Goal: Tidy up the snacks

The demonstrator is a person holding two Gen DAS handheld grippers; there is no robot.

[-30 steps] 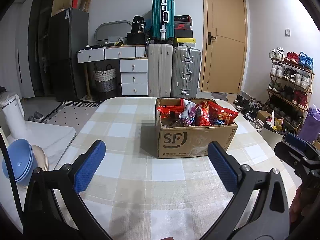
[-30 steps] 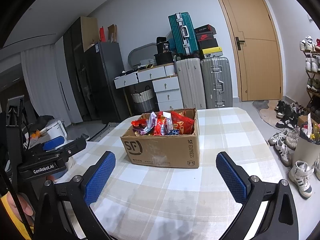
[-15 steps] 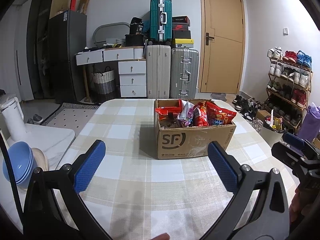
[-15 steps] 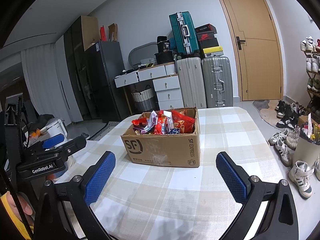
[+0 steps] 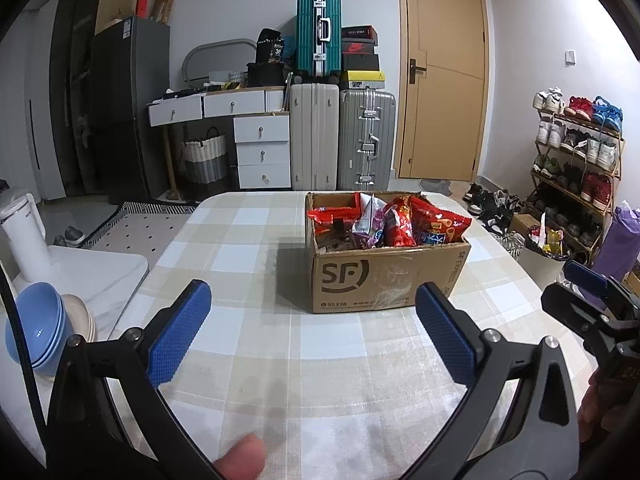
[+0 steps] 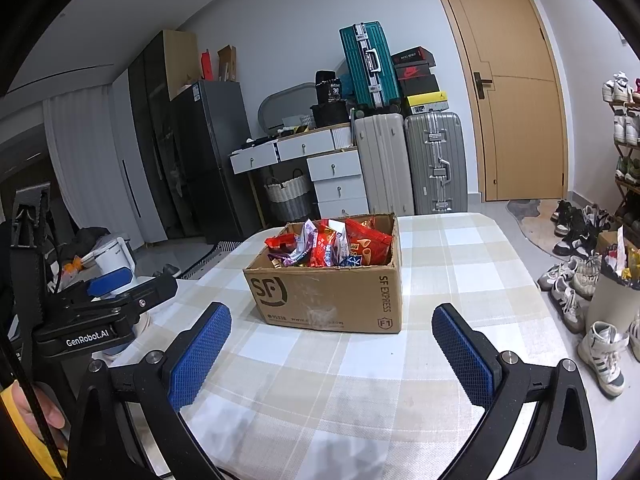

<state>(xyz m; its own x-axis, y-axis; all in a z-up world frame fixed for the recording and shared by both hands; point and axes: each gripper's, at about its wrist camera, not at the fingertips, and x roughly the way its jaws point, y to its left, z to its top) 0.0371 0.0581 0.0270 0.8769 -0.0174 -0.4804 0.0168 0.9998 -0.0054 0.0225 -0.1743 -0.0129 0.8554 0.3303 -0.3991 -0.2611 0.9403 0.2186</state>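
Observation:
A brown SF cardboard box [image 5: 384,276] stands open on the checked table [image 5: 256,248], full of snack bags [image 5: 396,224], mostly red. It also shows in the right wrist view [image 6: 328,292] with the snack bags [image 6: 332,244] inside. My left gripper [image 5: 312,332] is open and empty, a short way in front of the box. My right gripper [image 6: 332,348] is open and empty, also in front of the box. Each gripper shows at the edge of the other's view, the right one [image 5: 592,300] and the left one [image 6: 104,308].
Blue bowls [image 5: 36,328] and a white kettle [image 5: 24,236] sit on a white side table at the left. Suitcases [image 5: 340,140], drawers and a door stand behind. A shoe rack [image 5: 576,160] and loose shoes [image 6: 580,288] lie at the right.
Both grippers have moved slightly closer to the box and stay open. The box has not moved.

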